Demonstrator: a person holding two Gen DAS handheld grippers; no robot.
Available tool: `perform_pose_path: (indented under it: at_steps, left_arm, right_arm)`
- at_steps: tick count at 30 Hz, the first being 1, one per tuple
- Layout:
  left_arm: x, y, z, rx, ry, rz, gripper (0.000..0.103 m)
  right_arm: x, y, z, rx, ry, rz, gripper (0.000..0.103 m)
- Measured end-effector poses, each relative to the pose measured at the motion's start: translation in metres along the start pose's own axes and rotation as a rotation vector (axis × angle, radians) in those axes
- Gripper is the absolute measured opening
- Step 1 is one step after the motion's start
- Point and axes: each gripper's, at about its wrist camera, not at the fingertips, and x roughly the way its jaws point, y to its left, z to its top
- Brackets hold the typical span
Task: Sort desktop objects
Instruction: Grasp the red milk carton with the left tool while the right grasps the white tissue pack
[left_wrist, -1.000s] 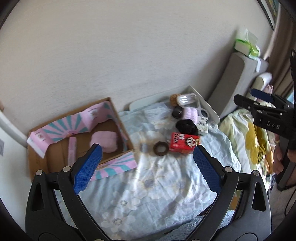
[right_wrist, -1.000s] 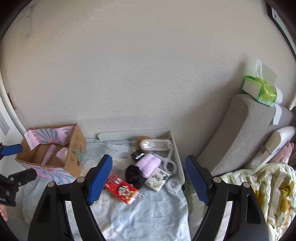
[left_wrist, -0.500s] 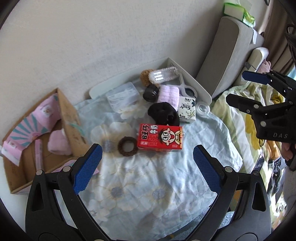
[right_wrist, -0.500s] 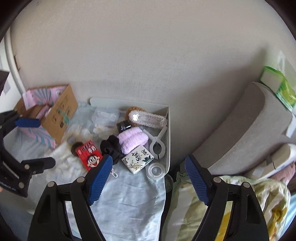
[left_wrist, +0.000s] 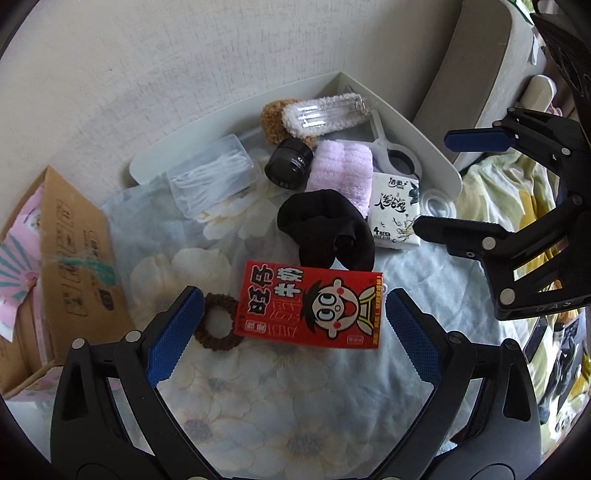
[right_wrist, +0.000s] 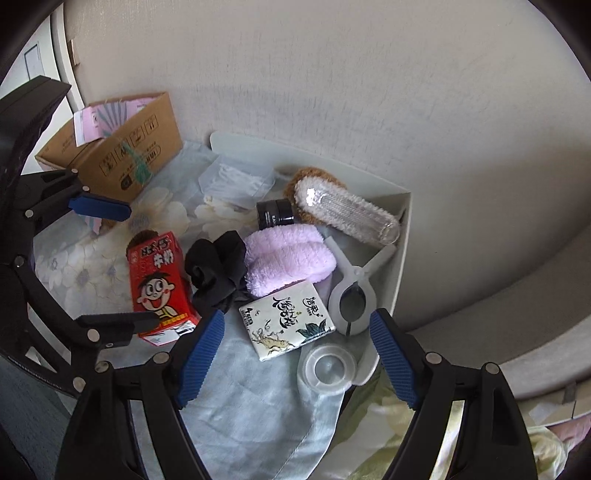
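Left claw (left_wrist: 293, 326) spread wide, empty, straddling the red carton (left_wrist: 309, 304). Right claw (right_wrist: 295, 356) likewise apart, empty, above the tissue pack (right_wrist: 286, 319). Black sock (left_wrist: 327, 230) touches the carton.

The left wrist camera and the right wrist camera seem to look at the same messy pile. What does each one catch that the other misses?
Only the left view shows the whole brown hair tie beside the red milk carton, framed by the open left gripper.

Only the right view shows the white clip whole; in the left view the purple towel hides part of it. The open right gripper hovers over the tissue pack.

Both show the carton, towel, tissue pack, black cloth, black jar and cardboard box.
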Motion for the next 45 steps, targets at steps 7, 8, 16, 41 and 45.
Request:
perform_pose_path:
  at_steps: [7,8,16,41,45]
  left_arm:
    - [0.016,0.000,-0.001,-0.027,0.004,-0.032,0.099]
    - [0.017,-0.001,-0.001,-0.029,0.001,-0.034,0.099]
    - [0.037,0.002,-0.010,-0.045,0.043,-0.013,0.100]
    - [0.036,0.006,-0.043,-0.089,0.001,-0.045,0.089]
    - [0.028,0.003,-0.043,-0.097,-0.020,-0.056,0.089]
  right_arm:
    - [0.027,-0.003,-0.002,-0.046,0.041,0.030,0.078]
    - [0.030,-0.003,-0.002,-0.052,0.047,0.032,0.078]
    - [0.045,-0.001,-0.005,-0.091,0.066,0.044,0.078]
    - [0.040,0.026,-0.011,-0.237,0.029,-0.026,0.057]
    - [0.033,0.028,-0.010,-0.212,0.018,-0.025,0.057]
